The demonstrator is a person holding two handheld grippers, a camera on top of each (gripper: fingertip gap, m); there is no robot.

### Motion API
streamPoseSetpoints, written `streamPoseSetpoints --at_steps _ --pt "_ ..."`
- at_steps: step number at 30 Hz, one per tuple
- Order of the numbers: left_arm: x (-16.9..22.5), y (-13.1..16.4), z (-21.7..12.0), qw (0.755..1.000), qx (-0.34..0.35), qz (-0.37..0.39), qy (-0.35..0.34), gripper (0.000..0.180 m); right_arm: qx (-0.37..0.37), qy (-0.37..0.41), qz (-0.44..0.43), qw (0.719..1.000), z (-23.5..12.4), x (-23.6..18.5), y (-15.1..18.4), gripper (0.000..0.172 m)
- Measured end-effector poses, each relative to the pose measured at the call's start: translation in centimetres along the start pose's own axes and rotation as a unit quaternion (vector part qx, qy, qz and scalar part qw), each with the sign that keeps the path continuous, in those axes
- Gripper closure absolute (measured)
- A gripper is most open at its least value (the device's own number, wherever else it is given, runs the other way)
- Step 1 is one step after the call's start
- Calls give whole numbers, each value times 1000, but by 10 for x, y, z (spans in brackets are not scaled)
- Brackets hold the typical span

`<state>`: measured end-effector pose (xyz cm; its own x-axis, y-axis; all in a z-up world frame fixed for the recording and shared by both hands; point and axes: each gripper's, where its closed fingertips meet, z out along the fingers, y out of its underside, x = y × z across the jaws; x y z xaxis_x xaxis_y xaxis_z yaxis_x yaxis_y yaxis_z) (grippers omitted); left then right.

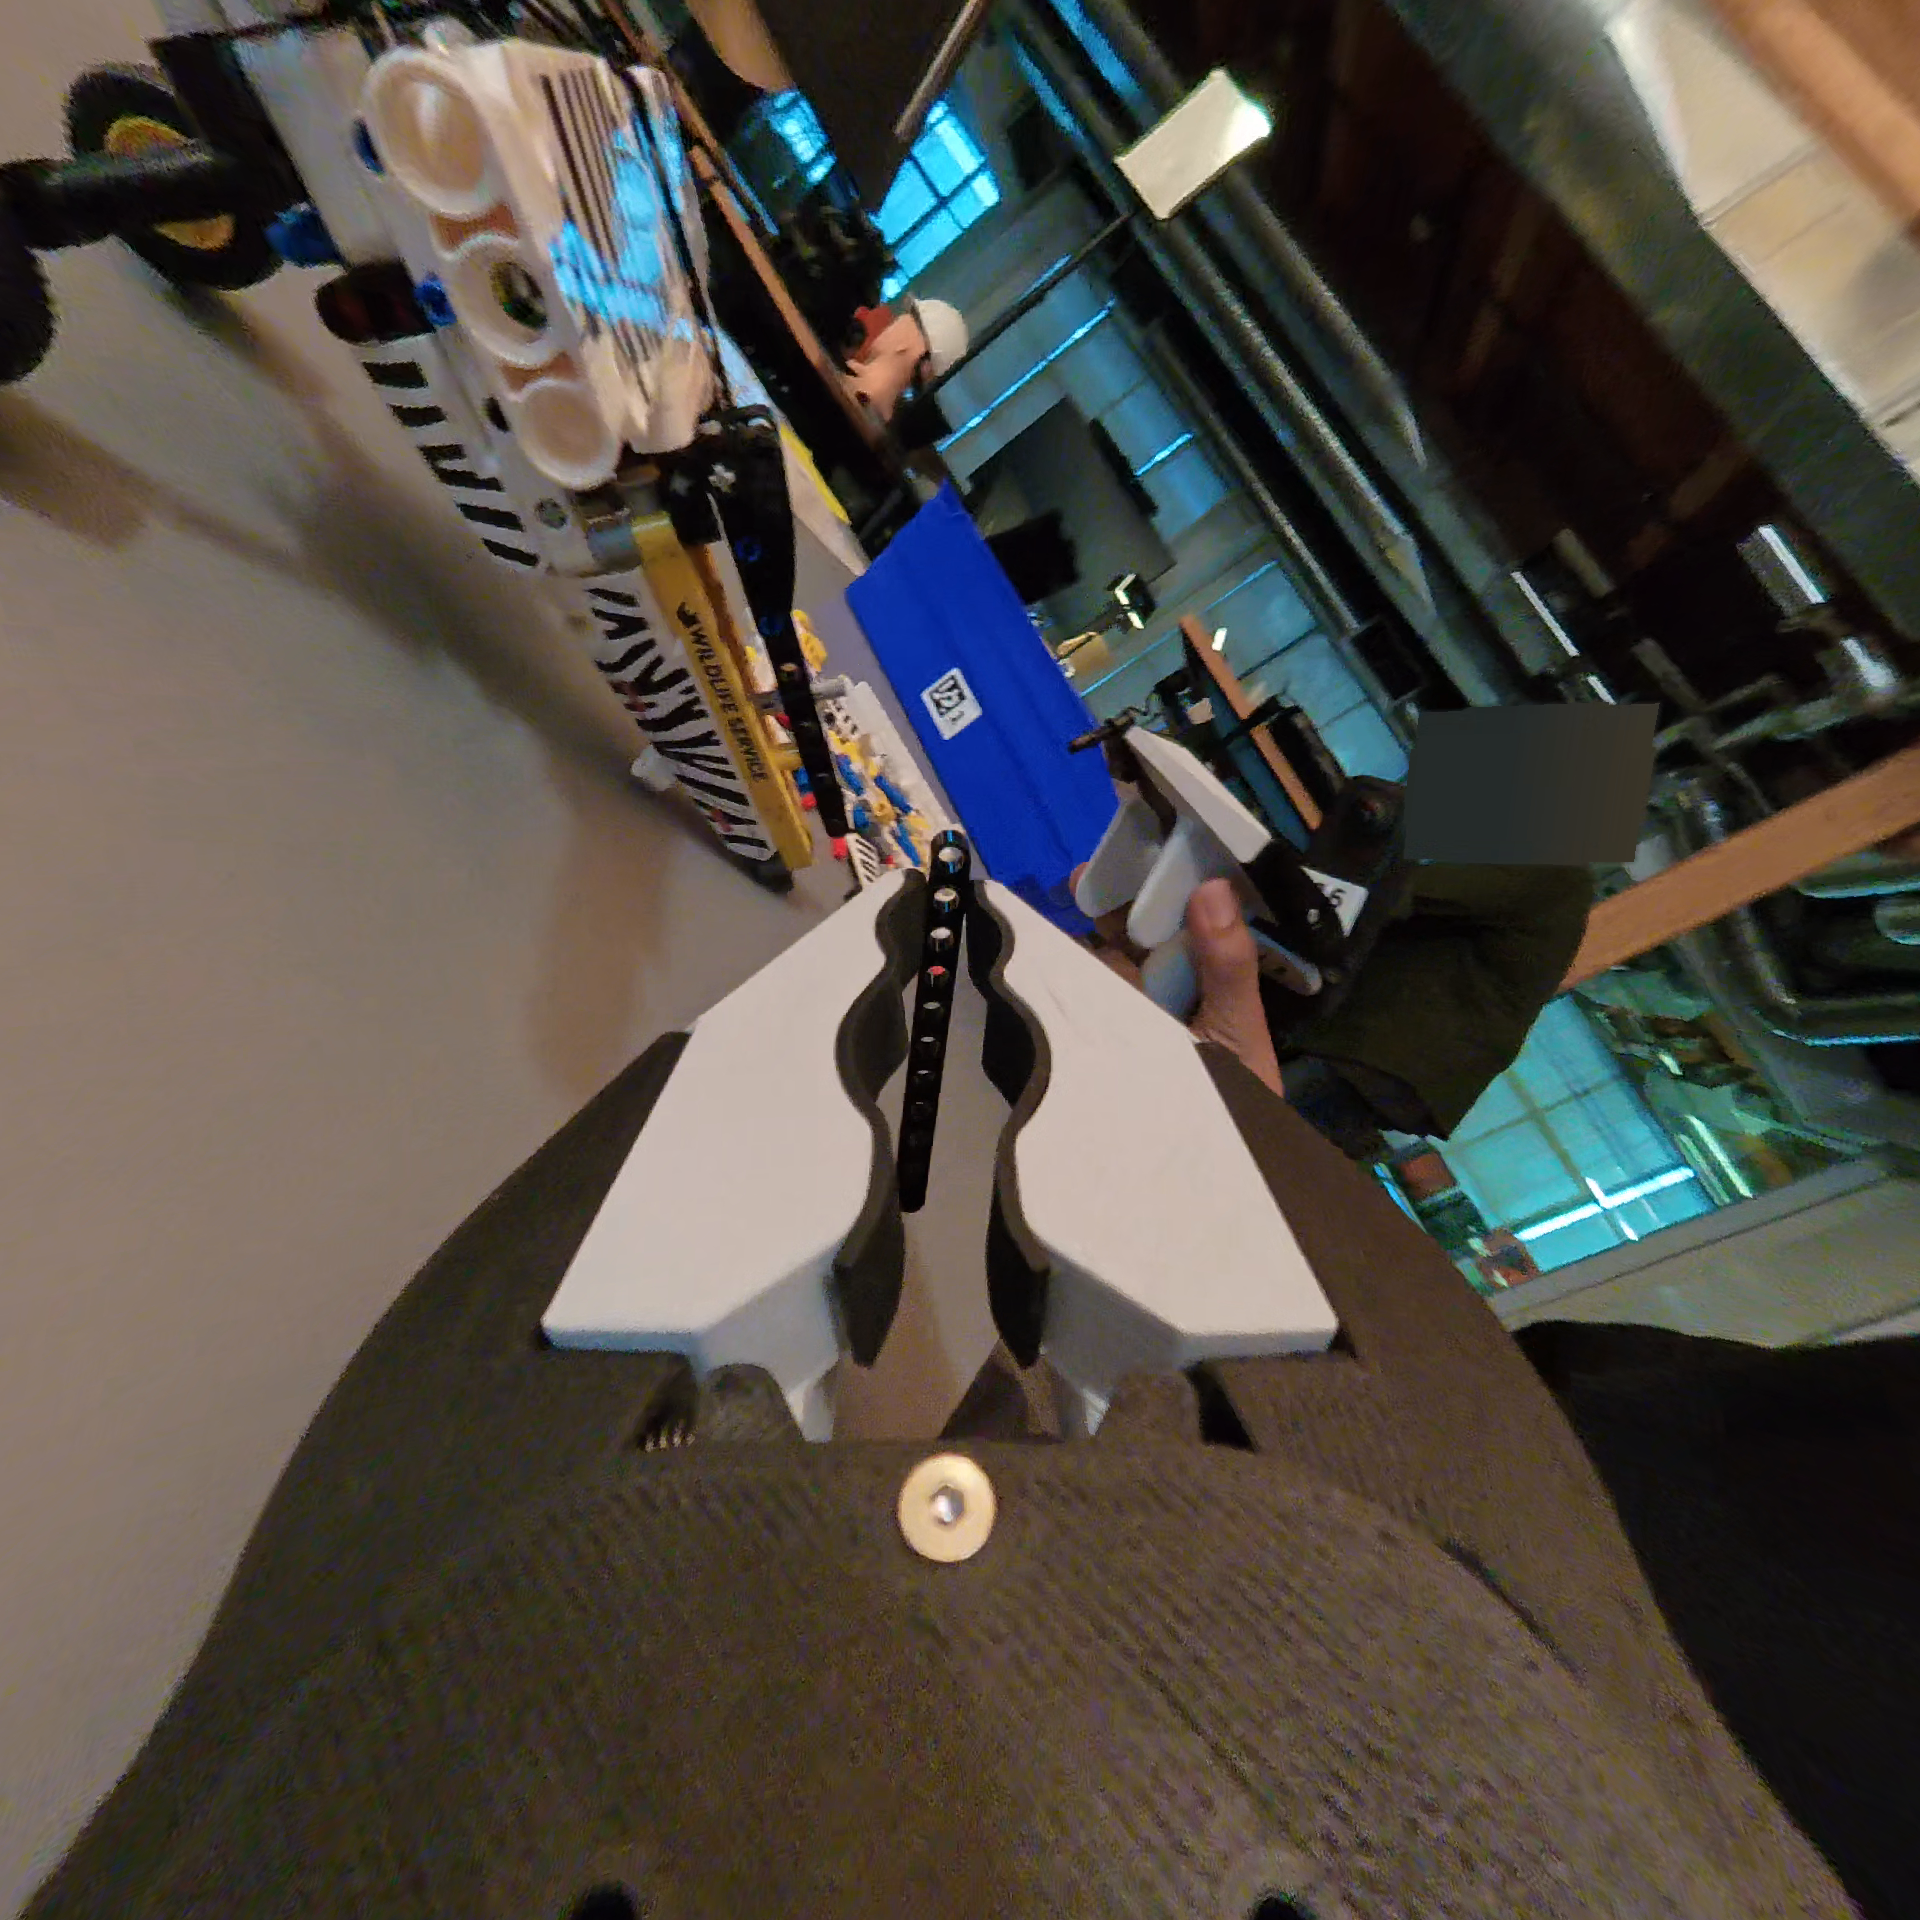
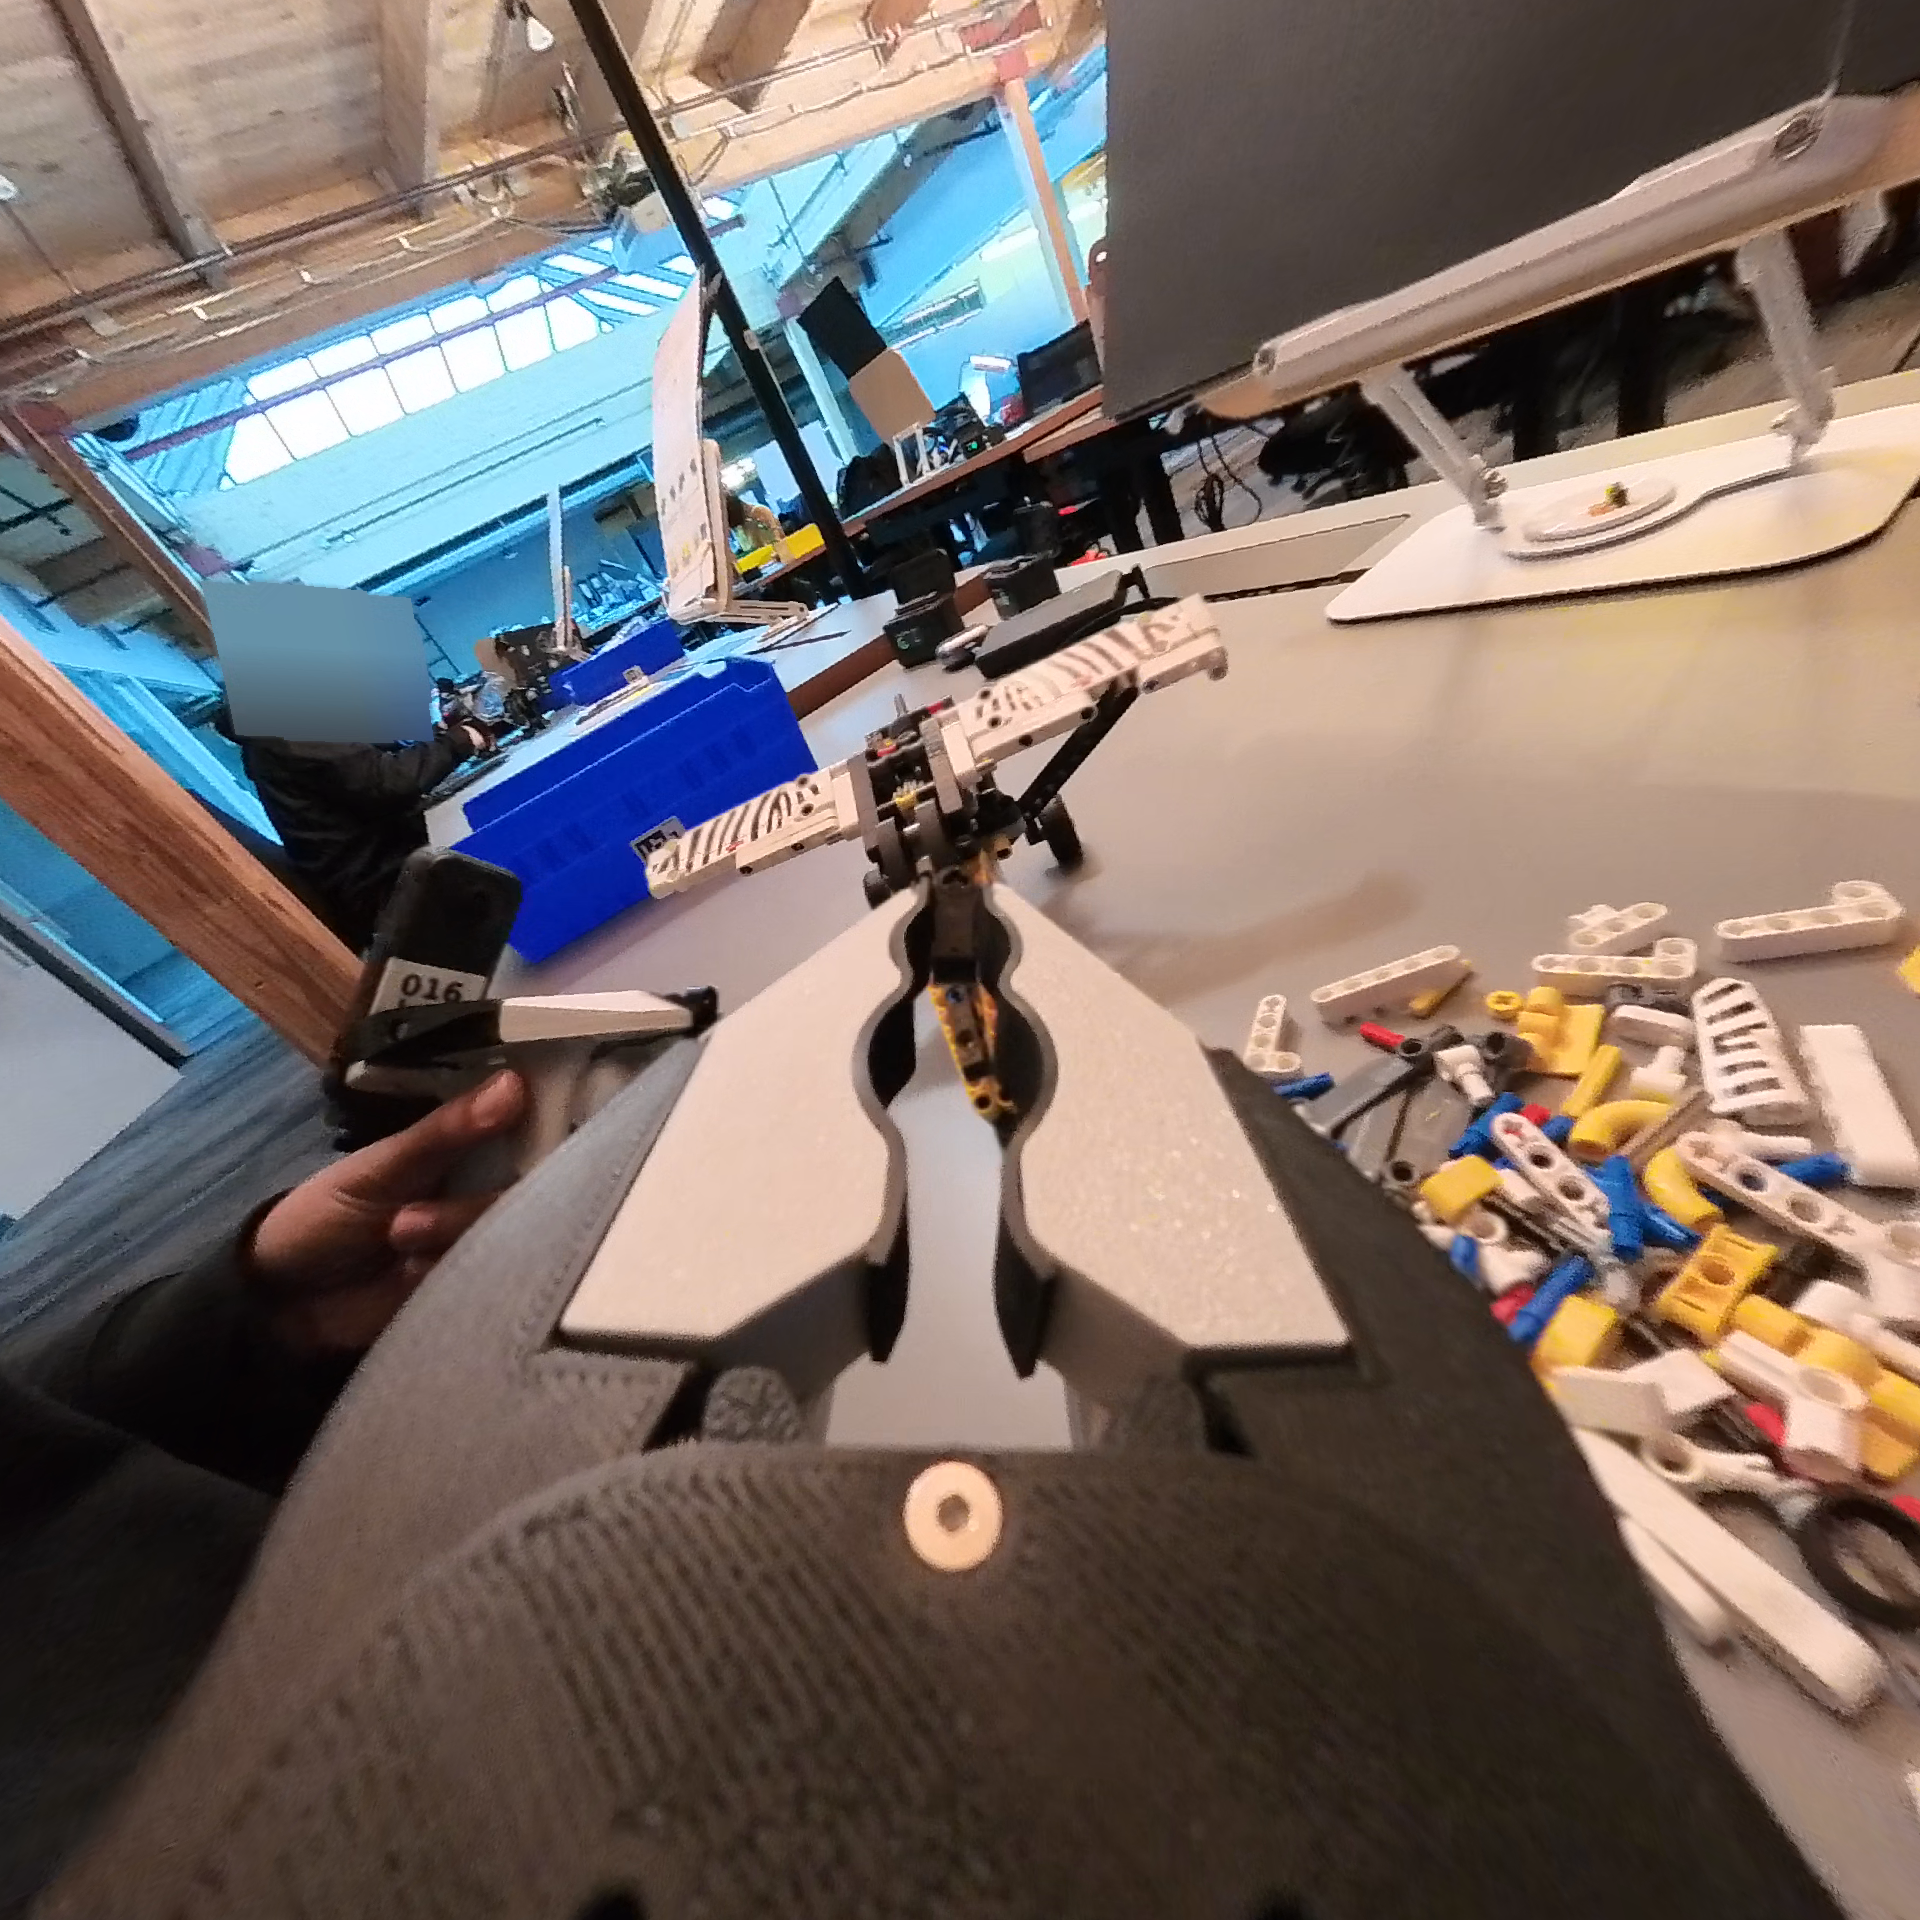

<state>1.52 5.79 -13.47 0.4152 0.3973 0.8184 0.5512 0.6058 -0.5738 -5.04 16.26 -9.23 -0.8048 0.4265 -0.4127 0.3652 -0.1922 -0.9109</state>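
My left hand-held gripper [image 1: 951, 883] is clenched on a black beam [image 1: 928, 1023], a thin holed strip lying along the fingers with its far end poking out past the tips. My right hand-held gripper [image 2: 956, 925] is clamped on the yellow-and-black tail [image 2: 971, 1023] of the plane model [image 2: 914, 800], whose zebra-striped wings [image 2: 1081, 665] spread left and right straight ahead of the tips; its wheels rest on the grey table [image 2: 1455, 790].

The model's long axis runs away from the right gripper, in line with its fingers. From the left wrist view the same model [image 1: 582, 416] lies ahead and to the left of the beam's tip, seen from the side and well apart. The left gripper also shows in the right view [image 2: 623, 1013], low and to the left of the model.

A blue bin [image 2: 634, 790] stands beyond the model; I cannot tell what is in it. Loose parts [image 2: 1621, 1174] in white, yellow, blue and red lie heaped on the table to the right, in no container.
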Motion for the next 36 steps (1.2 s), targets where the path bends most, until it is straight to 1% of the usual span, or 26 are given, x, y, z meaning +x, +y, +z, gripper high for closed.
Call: streamPoseSetpoints --at_steps 4,7,9,10,14,17,18,19,20,21,23,25,27,30,31,34,36 --pt "-7 2 3 999 -3 30 -38 177 2 -17 5 1000 3 -6 4 167" --pt "-11 -3 1 996 7 60 -69 175 5 -29 9 1000 2 -10 6 166" --pt "-15 -8 0 992 10 81 -92 169 4 -34 12 999 2 -11 9 166" --pt "-16 -11 -1 991 14 83 -99 162 4 -36 14 999 1 -12 10 166" --pt "-23 -20 -10 988 32 86 -125 149 13 -49 32 998 1 -14 10 167" --pt "-25 -34 -22 982 63 104 -144 140 17 -73 47 996 3 -23 10 167" --pt "-21 -39 -25 980 76 119 -142 140 18 -84 55 995 4 -27 10 167" --pt "-14 -42 -27 977 83 142 -134 142 21 -97 64 993 6 -32 9 167" --pt "-4 -43 -26 975 83 169 -118 149 23 -111 76 991 8 -38 9 167" --pt "8 -39 -21 973 74 194 -99 152 18 -120 90 988 11 -42 11 167" --pt "24 -23 -7 969 29 236 -72 152 -6 -132 123 984 20 -49 20 166" --pt "28 -1 8 959 -29 272 -70 152 -30 -157 157 975 27 -60 29 167" --pt "27 12 18 948 -59 302 -77 151 -45 -180 183 966 32 -70 36 167" --pt "30 15 22 942 -58 323 -75 152 -67 -195 196 959 37 -79 47 167" --pt "31 14 22 940 -55 327 -75 156 -72 -202 199 956 38 -82 49 167" --pt "31 12 19 934 -55 344 -77 178 -81 -215 209 951 39 -87 53 167" --pt "31 13 17 929 -53 358 -78 179 -83 -221 215 948 40 -88 54 167"
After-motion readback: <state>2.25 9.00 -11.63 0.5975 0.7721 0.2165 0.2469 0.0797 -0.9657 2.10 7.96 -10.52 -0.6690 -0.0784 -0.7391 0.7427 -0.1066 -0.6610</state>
